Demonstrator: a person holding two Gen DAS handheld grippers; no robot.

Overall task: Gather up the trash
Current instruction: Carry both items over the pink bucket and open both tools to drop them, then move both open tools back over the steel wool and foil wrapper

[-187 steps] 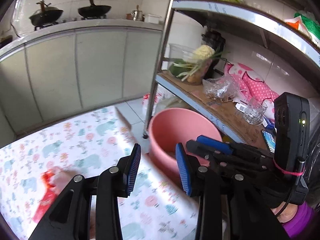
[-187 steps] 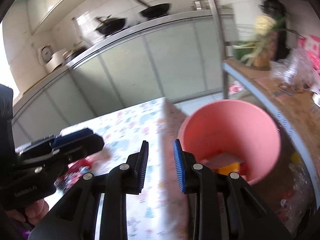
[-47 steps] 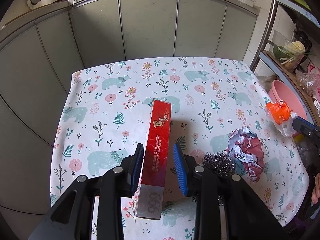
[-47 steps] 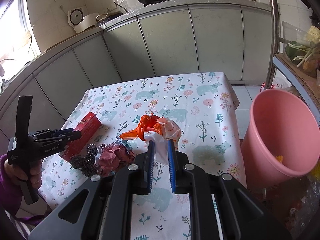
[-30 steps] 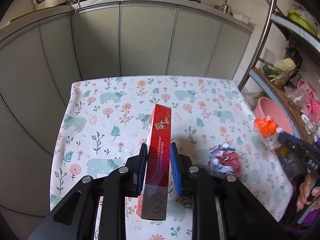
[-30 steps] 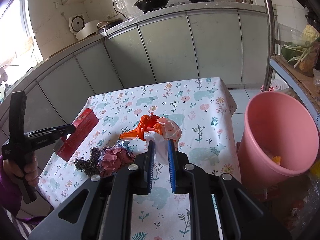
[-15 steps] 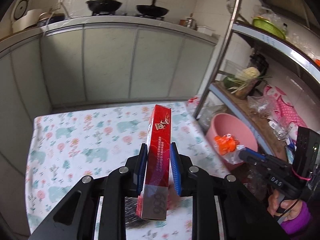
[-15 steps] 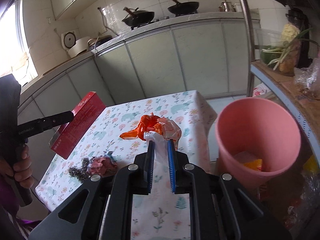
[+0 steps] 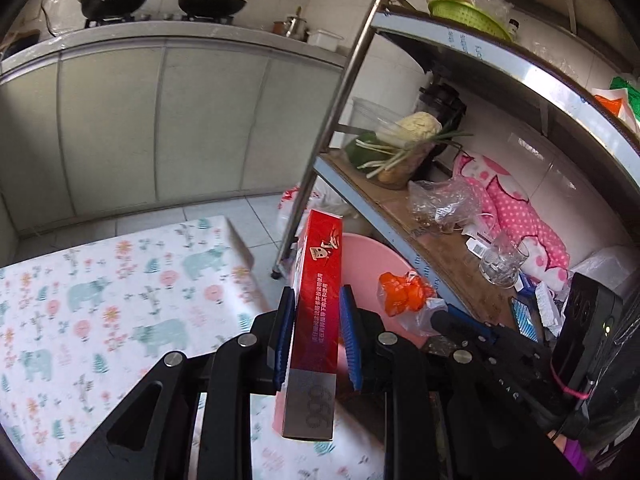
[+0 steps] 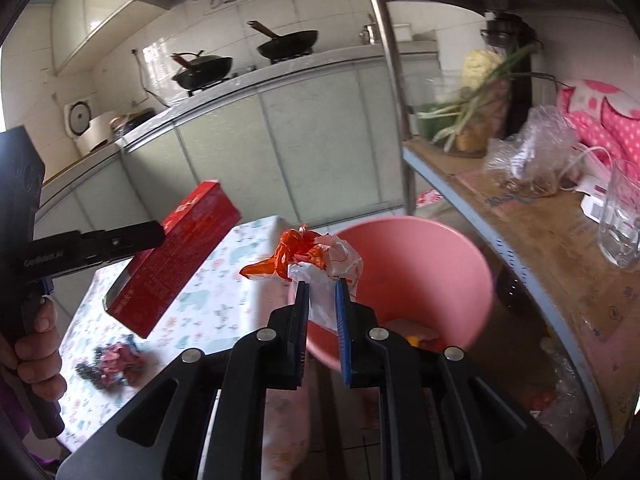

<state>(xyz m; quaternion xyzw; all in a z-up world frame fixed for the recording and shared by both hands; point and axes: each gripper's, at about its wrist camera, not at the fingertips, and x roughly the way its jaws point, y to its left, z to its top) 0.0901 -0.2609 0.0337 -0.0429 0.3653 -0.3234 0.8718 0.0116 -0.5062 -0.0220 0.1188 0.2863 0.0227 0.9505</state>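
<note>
Above the table's far corner, both grippers are hovering side by side, each carrying a piece of trash near the pink bucket. The left gripper is pointing forward and slightly down, its blue pads closed flat against the two broad faces of a long red carton, which is sticking out toward 12 o'clock and hanging over the bucket's near rim in the left wrist view. From the right wrist view that gripper is entering from 9 o'clock, a bare hand wrapping its handle, the carton tilting down toward 7 o'clock. The right gripper is reaching in from 6 o'clock, jaws nearly together and pinching the clear tail of a crumpled orange-and-white plastic bag, which is sitting just in front of the bucket's mouth.

The table, draped in a white cloth printed with bears and flowers, is lying at 8 o'clock; a steel-wool scrubber and crumpled wrapper are resting on it. At 3 o'clock a metal shelf rack is holding greens, a plastic bag, pink dotted cloth and a glass. At 11 o'clock, pale cabinets are carrying a counter with two black woks.
</note>
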